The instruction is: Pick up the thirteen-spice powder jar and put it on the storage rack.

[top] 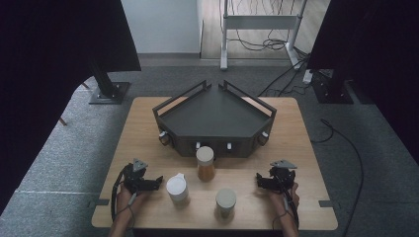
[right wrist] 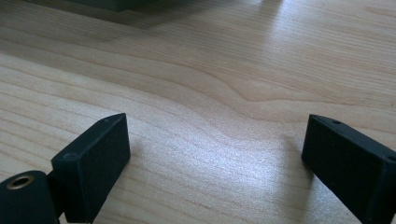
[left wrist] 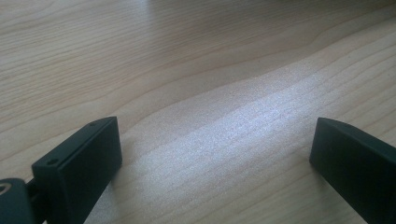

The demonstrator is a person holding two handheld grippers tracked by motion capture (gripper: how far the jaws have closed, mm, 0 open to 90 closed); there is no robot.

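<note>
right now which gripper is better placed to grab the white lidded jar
Left, probably. The left gripper sits open right beside the white lidded jar; the right gripper, also open, has the tan-lidded jar in its way.

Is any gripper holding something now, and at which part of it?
Nothing is held: the left gripper and the right gripper are open over bare table.

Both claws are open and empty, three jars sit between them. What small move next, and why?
Probably ease the left claw toward the white jar, the nearest thing to it. Its jaws stand wide over bare table with nothing between them, and the jar stands upright just beside its tips. The right claw is also open and empty, but sits farther from the grey-lidded jar.
</note>
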